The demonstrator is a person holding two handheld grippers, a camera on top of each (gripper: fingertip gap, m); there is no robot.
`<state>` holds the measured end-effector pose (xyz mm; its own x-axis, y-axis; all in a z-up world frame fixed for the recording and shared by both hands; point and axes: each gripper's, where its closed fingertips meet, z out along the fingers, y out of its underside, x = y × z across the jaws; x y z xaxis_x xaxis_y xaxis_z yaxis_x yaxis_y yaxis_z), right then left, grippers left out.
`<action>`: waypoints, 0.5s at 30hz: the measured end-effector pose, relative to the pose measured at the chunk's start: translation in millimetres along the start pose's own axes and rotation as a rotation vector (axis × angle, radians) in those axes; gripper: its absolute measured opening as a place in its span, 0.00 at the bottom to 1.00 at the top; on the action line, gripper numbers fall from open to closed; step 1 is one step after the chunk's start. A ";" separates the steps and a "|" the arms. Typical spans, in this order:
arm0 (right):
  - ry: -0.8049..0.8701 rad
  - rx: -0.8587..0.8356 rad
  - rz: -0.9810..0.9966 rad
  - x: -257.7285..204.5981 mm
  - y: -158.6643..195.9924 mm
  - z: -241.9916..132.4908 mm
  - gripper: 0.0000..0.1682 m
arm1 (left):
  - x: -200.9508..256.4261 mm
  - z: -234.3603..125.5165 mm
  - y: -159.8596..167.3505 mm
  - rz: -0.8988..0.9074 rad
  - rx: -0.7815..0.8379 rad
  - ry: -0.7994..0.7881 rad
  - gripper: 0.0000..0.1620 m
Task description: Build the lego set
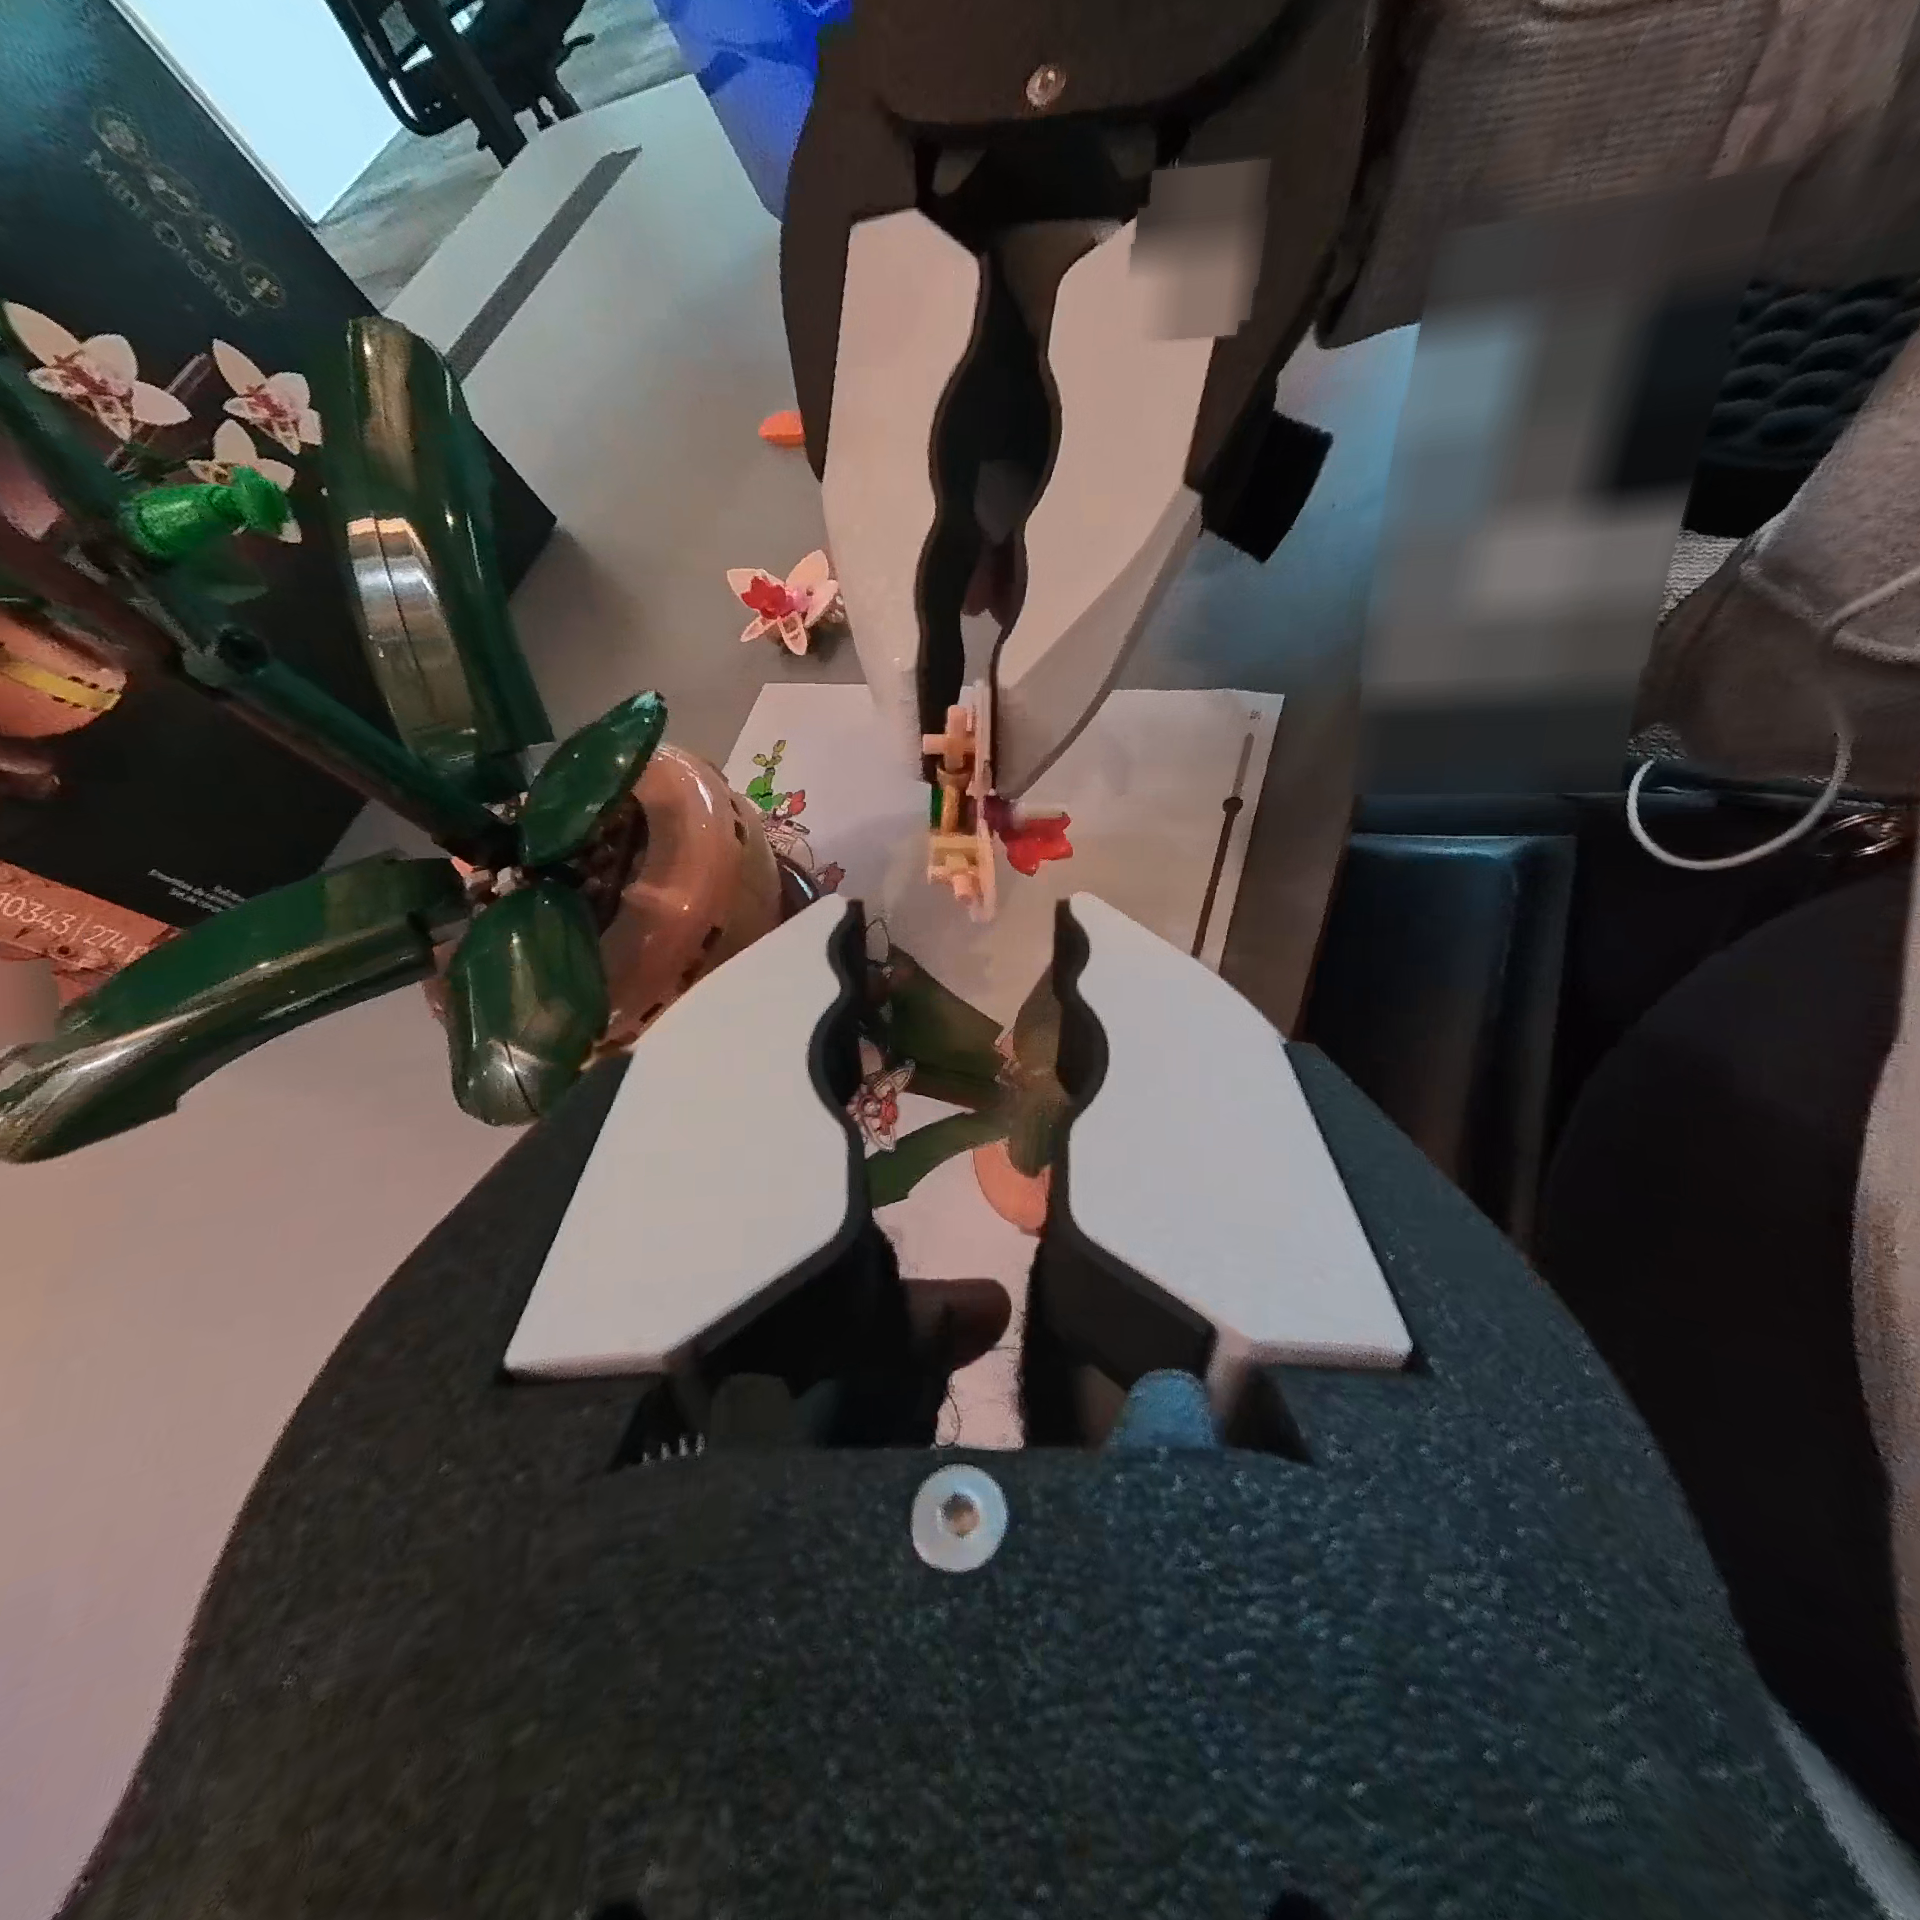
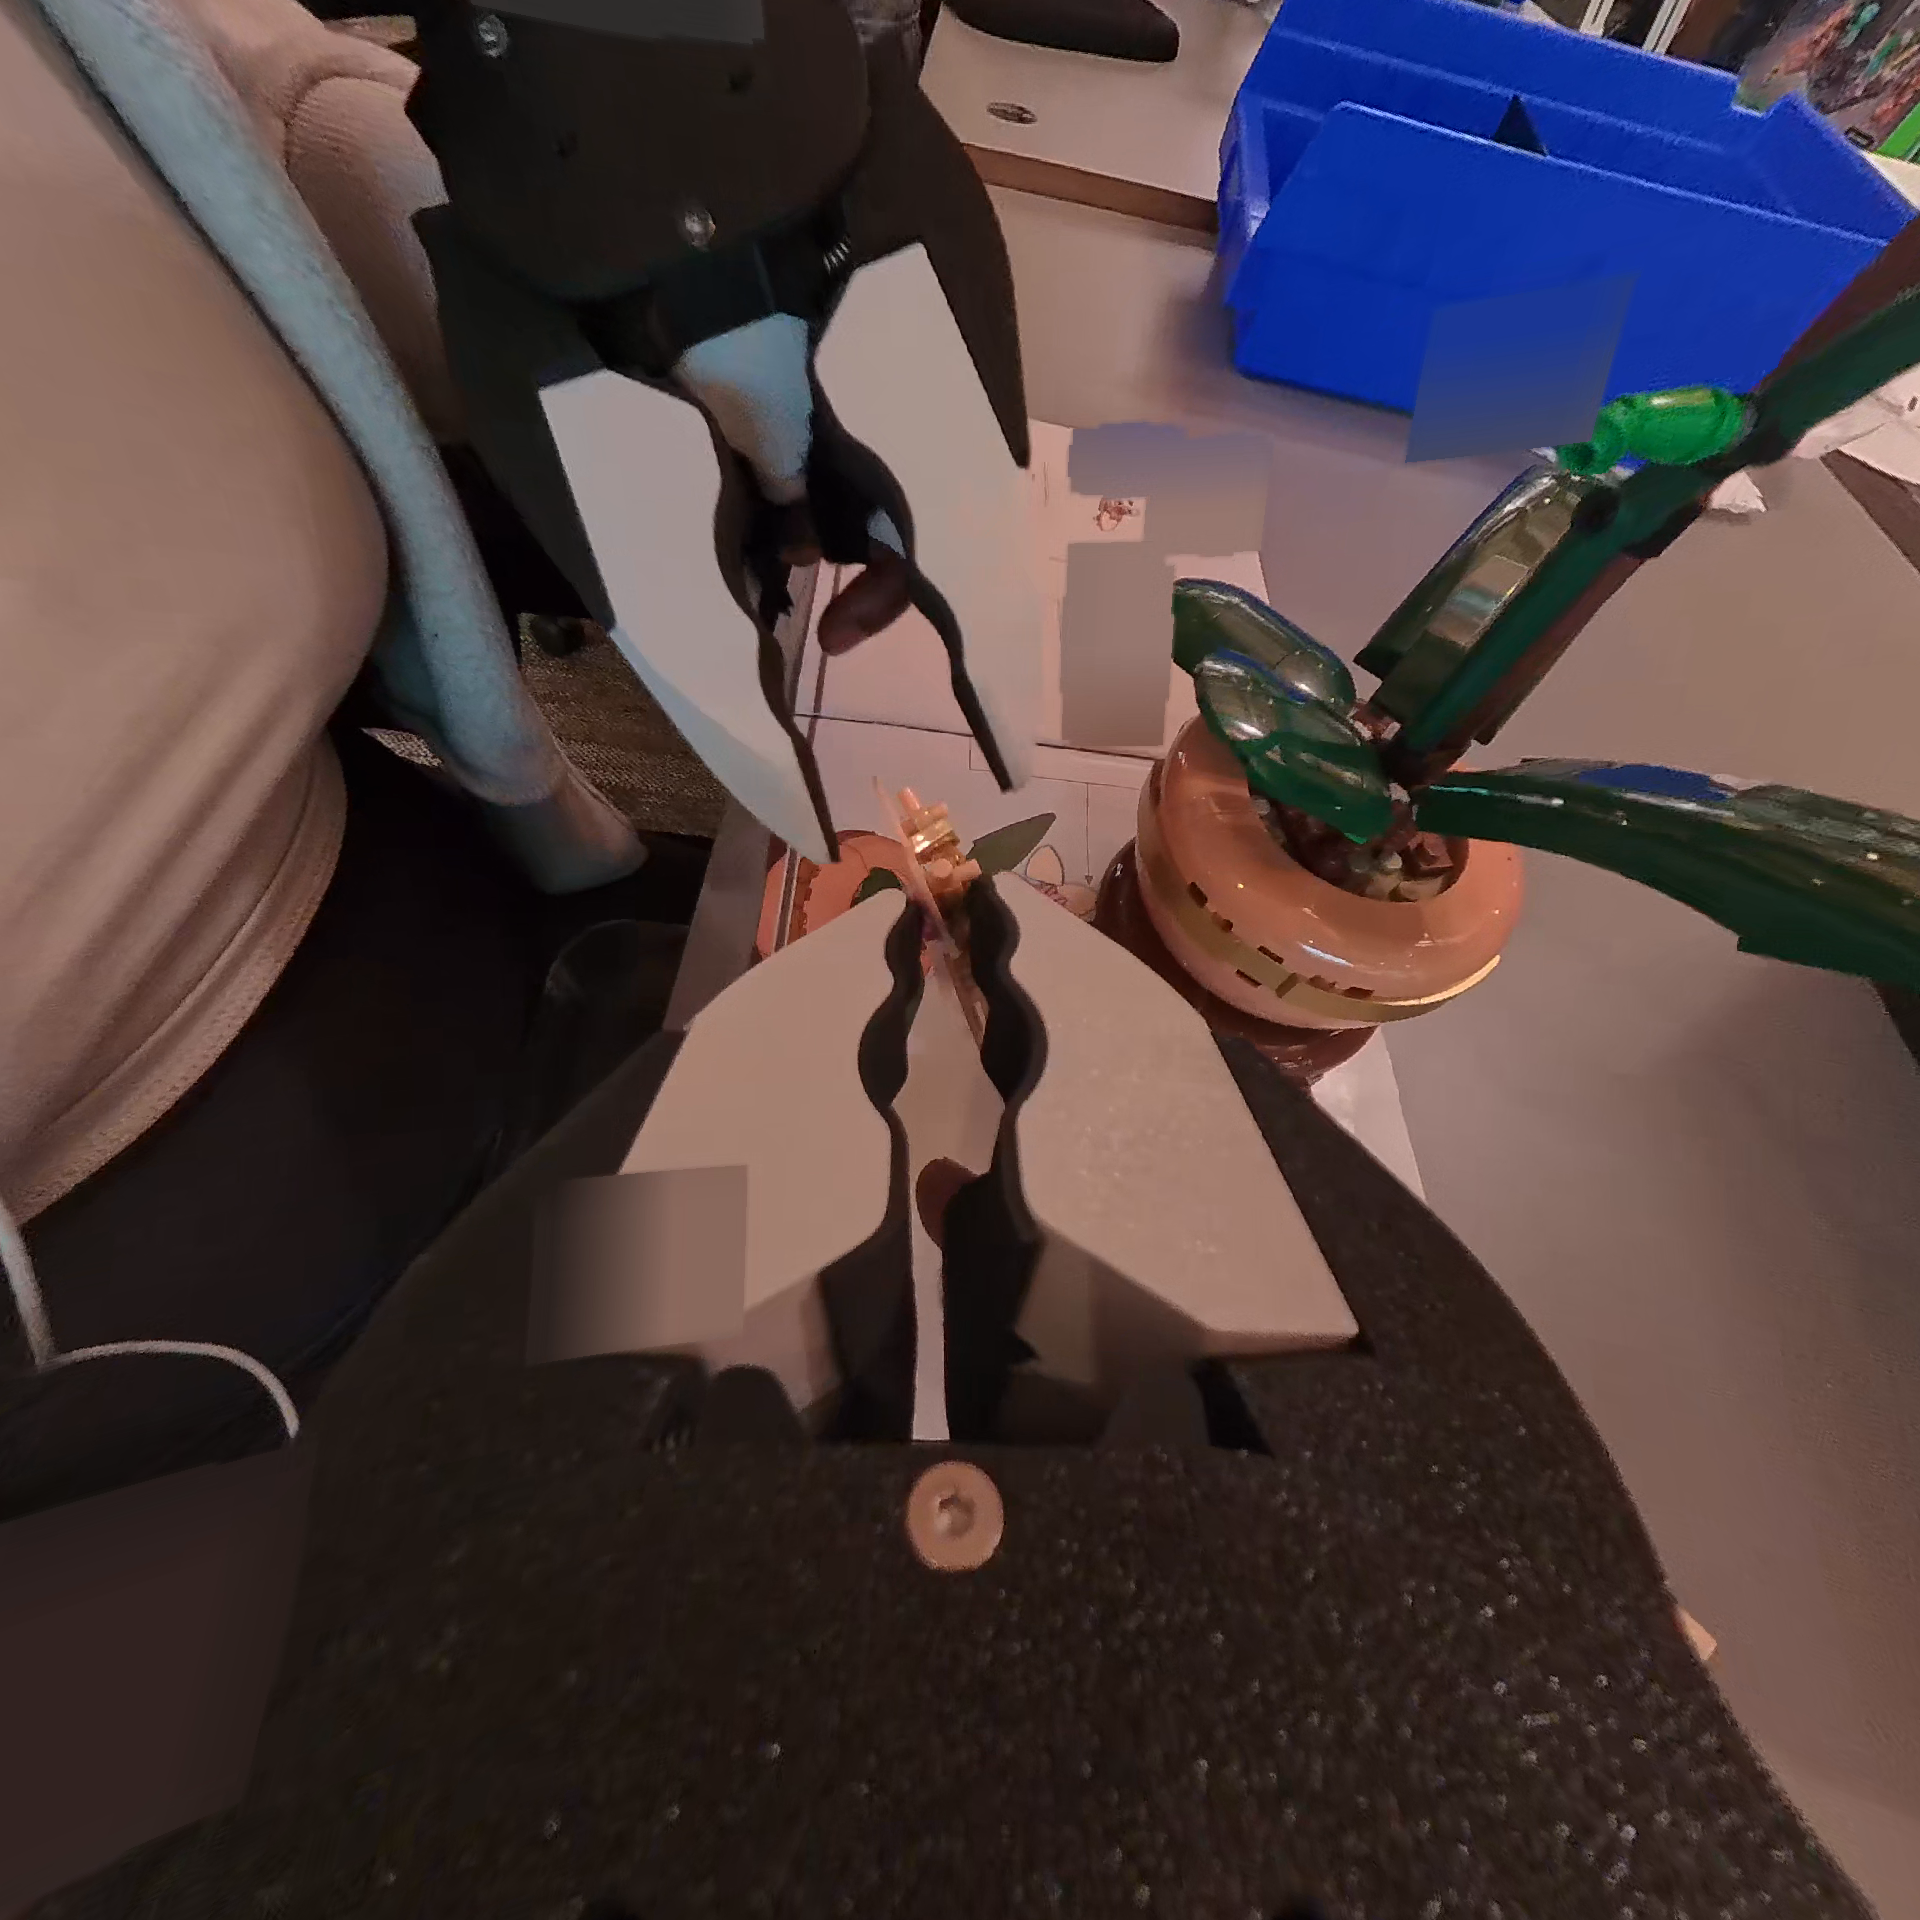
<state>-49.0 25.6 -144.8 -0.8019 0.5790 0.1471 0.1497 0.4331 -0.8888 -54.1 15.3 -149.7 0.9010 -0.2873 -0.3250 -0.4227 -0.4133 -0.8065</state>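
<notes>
Left wrist view: small flower assembly (image 1: 961, 821) pinched by right fingers (image 1: 961, 748); left gripper (image 1: 961, 914) spread empty; a thin grip risks it being twisted loose.

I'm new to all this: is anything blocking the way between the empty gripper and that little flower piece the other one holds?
Nothing visible does. The left gripper, jaws open, faces the small flower assembly pinched in the right gripper, with only open air between. The potted plant stands off to one side.
</notes>
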 end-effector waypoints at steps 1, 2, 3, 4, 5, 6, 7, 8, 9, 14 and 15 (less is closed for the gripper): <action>-0.003 -0.002 -0.006 -0.4 -1.1 -0.1 0.05 | 0.0 1.6 -1.0 0.005 0.007 0.005 0.18; -0.005 -0.007 -0.011 -0.7 -1.9 -0.2 0.05 | 0.1 2.5 -3.3 0.013 0.024 0.007 0.15; -0.009 -0.012 -0.017 -1.3 -2.2 -0.2 0.05 | 0.9 2.9 -6.5 0.023 0.046 0.011 0.13; -0.011 -0.018 -0.021 -1.5 -2.4 -0.3 0.05 | 2.3 2.9 -9.6 0.033 0.066 0.018 0.10; -0.013 -0.021 -0.023 -1.9 -2.7 -0.4 0.05 | 2.7 3.0 -11.7 0.038 0.079 0.018 0.09; -0.020 -0.020 -0.026 -3.0 -3.5 -0.5 0.05 | 2.9 3.5 -12.1 0.043 0.082 0.017 0.08; -0.024 -0.019 -0.028 -3.7 -4.2 -0.7 0.05 | 3.3 4.1 -11.6 0.047 0.080 0.020 0.08; -0.024 -0.023 -0.029 -3.9 -4.0 -0.7 0.05 | 3.3 4.4 -11.2 0.049 0.080 0.020 0.07; -0.026 -0.025 -0.031 -4.1 -3.9 -0.7 0.05 | 3.5 4.4 -11.0 0.045 0.083 0.022 0.07; 0.002 0.009 -0.013 0.5 -9.7 -2.4 0.10 | 0.5 2.0 -13.5 -0.072 0.140 0.039 0.07; 0.011 0.036 0.003 2.5 -13.4 -5.5 0.15 | -0.9 0.5 -15.3 -0.130 0.168 0.052 0.06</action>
<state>-49.8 25.1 -130.1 -0.7950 0.5880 0.1493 0.1310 0.4067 -0.9041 -48.4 22.3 -137.3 0.9388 -0.2871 -0.1902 -0.2770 -0.3011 -0.9125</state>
